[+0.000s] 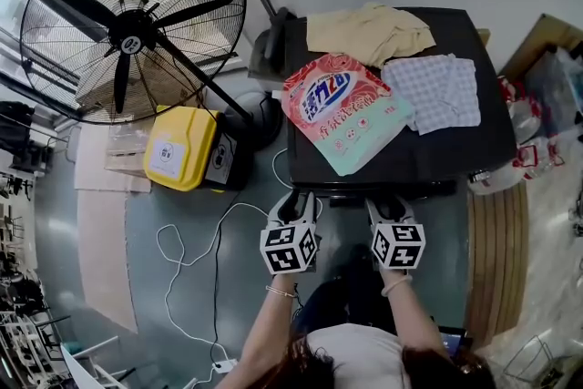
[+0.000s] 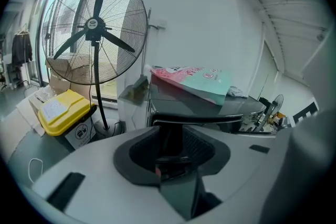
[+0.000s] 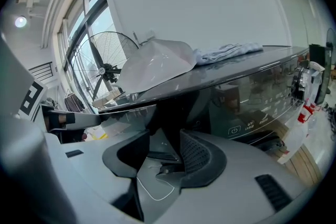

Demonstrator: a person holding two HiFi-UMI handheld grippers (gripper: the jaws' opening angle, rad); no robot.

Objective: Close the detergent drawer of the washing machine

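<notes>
Head view: one washing machine [image 1: 455, 155], one detergent bag [image 1: 346, 109], two cloths [image 1: 369, 32] [image 1: 435, 91].

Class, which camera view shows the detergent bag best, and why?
The head view: the detergent bag lies fully visible from above, printed face up. The left gripper view shows it side-on, foreshortened; the right gripper view catches only a pale overhanging end.
</notes>
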